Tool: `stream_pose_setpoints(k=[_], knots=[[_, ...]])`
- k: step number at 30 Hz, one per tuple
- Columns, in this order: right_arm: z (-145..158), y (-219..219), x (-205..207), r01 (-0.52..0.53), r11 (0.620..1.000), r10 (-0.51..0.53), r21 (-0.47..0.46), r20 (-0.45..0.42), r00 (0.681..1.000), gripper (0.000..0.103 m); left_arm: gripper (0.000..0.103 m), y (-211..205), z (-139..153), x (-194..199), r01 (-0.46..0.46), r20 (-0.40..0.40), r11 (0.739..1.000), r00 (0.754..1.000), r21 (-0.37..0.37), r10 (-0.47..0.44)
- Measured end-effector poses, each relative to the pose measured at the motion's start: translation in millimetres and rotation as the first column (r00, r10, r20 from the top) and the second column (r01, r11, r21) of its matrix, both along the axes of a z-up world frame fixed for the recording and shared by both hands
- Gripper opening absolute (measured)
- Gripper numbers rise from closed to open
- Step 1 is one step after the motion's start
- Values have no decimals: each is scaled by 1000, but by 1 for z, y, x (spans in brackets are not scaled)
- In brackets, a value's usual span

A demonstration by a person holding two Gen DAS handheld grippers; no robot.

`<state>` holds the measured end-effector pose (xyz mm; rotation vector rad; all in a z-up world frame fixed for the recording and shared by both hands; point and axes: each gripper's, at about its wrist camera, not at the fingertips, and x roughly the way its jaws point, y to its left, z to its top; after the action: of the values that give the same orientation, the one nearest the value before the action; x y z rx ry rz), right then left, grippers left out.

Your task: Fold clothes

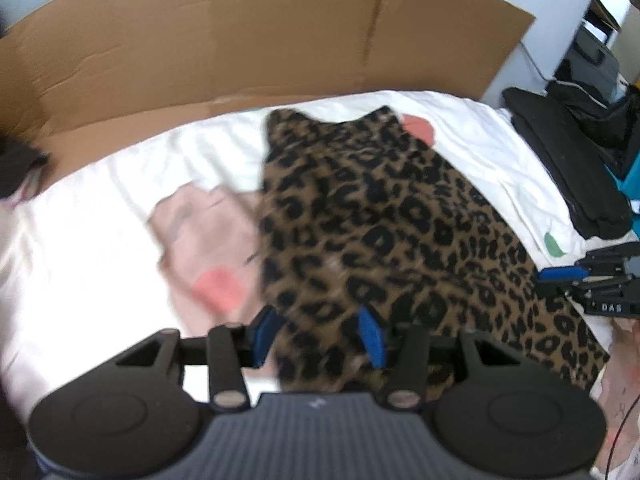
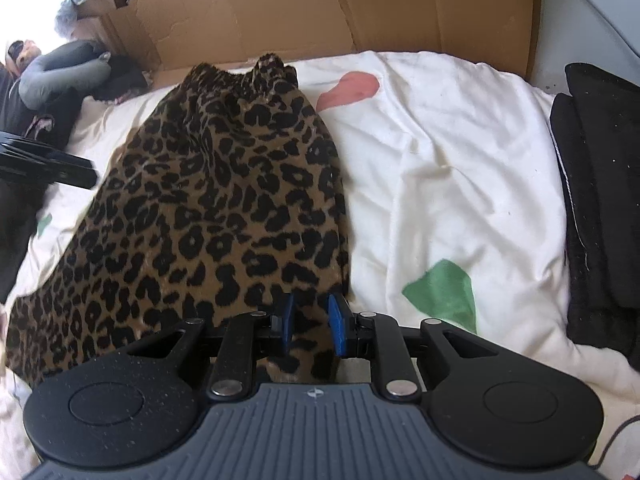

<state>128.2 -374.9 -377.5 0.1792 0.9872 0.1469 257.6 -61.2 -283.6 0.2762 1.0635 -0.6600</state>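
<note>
A leopard-print garment (image 1: 380, 220) (image 2: 220, 200) lies spread flat on a white bed sheet (image 1: 80, 260) (image 2: 440, 160), its narrow end toward the cardboard. My left gripper (image 1: 319, 334) hovers over the garment's near left edge with its blue pads wide apart and is open; the cloth lies below them. My right gripper (image 2: 313, 324) is over the near right corner. Its pads stand a narrow gap apart, the fabric shows through that gap, and nothing looks pinched. The right gripper (image 1: 560, 280) also shows at the garment's right edge in the left wrist view.
A pale pink garment (image 1: 208, 240) lies left of the leopard one. Flattened cardboard (image 1: 240, 40) (image 2: 360, 8) stands along the far edge of the bed. A stack of black folded clothes (image 1: 568, 168) (image 2: 600, 200) sits on the right. Dark clothes and a grey cushion (image 2: 60, 72) are at the far left.
</note>
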Motion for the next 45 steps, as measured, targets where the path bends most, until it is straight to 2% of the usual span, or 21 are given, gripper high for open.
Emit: stream_pose_setpoints(k=[4, 9, 11, 14, 16, 19, 21, 24, 28, 32, 33, 35, 37, 40, 45], knots=[[2, 0, -4, -10, 999, 9, -33, -14, 1000, 26, 49, 38, 12, -11, -90, -34, 996, 995, 10, 90], [11, -6, -14, 20, 1000, -20, 19, -31, 999, 27, 49, 80, 25, -29, -159, -80, 986, 984, 43, 162], [14, -7, -19, 22, 998, -20, 56, -42, 999, 27, 49, 91, 28, -35, -165, -115, 985, 979, 52, 170], [14, -7, -24, 25, 998, -22, 59, -62, 998, 27, 48, 100, 30, -46, -158, -139, 984, 976, 78, 168], [13, -7, -27, 31, 998, -27, 57, -81, 996, 27, 48, 106, 28, -52, -165, -177, 984, 969, 68, 174], [9, -8, -33, 41, 997, -34, 60, -110, 993, 27, 48, 109, 20, -59, -168, -214, 983, 960, 76, 181], [6, -9, -36, 44, 996, -34, 73, -128, 991, 27, 48, 112, 10, -61, -185, -256, 979, 946, 81, 199], [2, -12, -40, 56, 993, -40, 101, -153, 987, 29, 48, 123, -8, -64, -240, -356, 969, 901, 63, 247], [-4, -20, -42, 104, 982, -74, 159, -187, 980, 33, 47, 134, -26, -72, -278, -418, 957, 862, 84, 287], [-4, -19, -42, 101, 981, -68, 163, -194, 979, 33, 47, 146, -38, -77, -338, -509, 941, 805, 28, 305], [-5, -21, -42, 110, 979, -75, 173, -197, 978, 34, 47, 148, -42, -77, -347, -534, 938, 788, 27, 307], [-7, -24, -43, 146, 969, -104, 200, -206, 973, 35, 47, 152, -52, -75, -387, -591, 922, 737, 28, 328], [-9, -26, -44, 164, 962, -120, 217, -205, 971, 35, 47, 155, -56, -75, -414, -621, 910, 712, 7, 328], [-12, -26, -45, 165, 960, -119, 226, -204, 972, 36, 47, 158, -62, -75, -436, -645, 900, 690, -10, 328], [-13, -27, -44, 176, 955, -126, 240, -211, 969, 36, 47, 168, -80, -80, -500, -722, 866, 609, -26, 330]])
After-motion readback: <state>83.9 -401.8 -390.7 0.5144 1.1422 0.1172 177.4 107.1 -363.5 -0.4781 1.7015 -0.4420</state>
